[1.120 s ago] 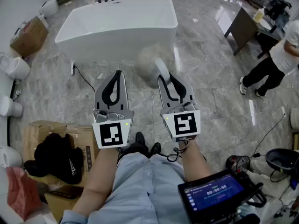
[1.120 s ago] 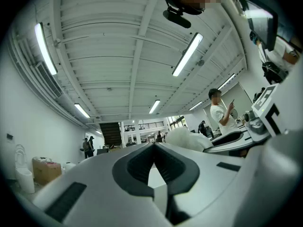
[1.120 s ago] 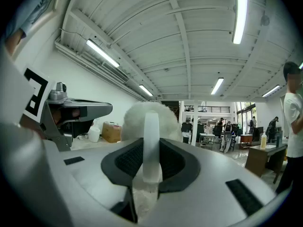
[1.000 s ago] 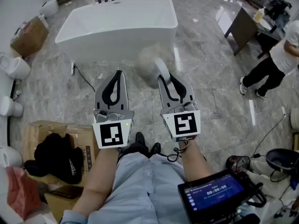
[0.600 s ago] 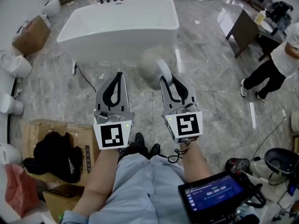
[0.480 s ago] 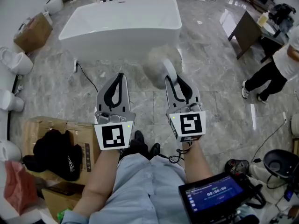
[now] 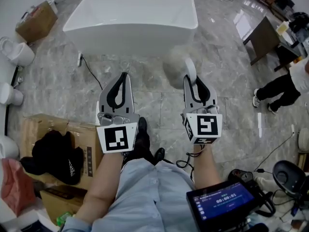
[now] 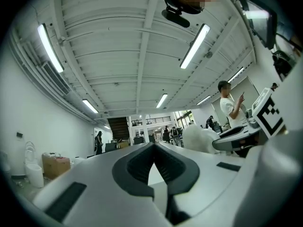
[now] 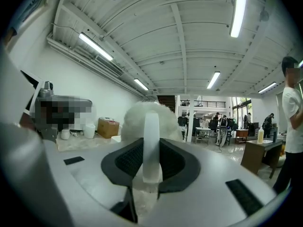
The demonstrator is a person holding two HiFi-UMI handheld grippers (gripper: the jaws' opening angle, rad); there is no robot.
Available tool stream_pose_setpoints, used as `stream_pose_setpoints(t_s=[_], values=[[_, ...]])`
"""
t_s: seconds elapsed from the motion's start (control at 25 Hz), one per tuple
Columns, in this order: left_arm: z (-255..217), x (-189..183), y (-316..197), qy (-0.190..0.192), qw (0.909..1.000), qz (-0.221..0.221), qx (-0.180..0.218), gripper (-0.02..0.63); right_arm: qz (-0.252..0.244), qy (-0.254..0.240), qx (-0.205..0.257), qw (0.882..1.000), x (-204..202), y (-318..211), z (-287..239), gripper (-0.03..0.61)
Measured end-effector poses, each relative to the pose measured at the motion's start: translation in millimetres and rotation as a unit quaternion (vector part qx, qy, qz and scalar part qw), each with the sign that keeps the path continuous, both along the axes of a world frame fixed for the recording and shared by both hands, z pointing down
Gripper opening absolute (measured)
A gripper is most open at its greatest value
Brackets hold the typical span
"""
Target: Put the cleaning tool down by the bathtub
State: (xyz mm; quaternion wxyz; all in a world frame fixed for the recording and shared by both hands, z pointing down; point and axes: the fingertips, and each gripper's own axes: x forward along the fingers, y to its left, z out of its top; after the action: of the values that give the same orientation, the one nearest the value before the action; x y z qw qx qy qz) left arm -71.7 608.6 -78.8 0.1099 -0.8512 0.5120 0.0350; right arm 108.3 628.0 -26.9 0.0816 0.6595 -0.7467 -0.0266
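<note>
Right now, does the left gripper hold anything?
No, the left gripper has its jaws together with nothing between them, while the right gripper holds the duster.

The head camera looks steeply down on the left gripper and right gripper, with the bathtub ahead of their jaws, while each gripper camera, close behind its jaws, tilts up at the ceiling, both catching the standing person.
</note>
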Motion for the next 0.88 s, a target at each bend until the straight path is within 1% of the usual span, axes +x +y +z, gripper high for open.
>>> stream_pose_setpoints(t_s=[0.24, 0.44, 0.68, 0.88], values=[[18, -12, -83, 0.007, 0.9998, -0.006, -0.018, 0.015, -0.014, 0.006, -0.015, 1.0, -15, -79, 17, 0.097], [26, -19, -163, 0.01, 0.9995, -0.003, -0.031, 0.015, -0.008, 0.003, -0.023, 1.0, -23, -156, 21, 0.097], [7, -34, -243, 0.017, 0.9997, 0.003, -0.016, 0.015, 0.002, 0.007, -0.009, 1.0, -33, -233, 0, 0.097], [-6, -45, -281, 0.025, 0.9997, 0.007, 0.003, 0.015, 0.007, 0.014, 0.009, 1.0, -42, -267, -15, 0.097]])
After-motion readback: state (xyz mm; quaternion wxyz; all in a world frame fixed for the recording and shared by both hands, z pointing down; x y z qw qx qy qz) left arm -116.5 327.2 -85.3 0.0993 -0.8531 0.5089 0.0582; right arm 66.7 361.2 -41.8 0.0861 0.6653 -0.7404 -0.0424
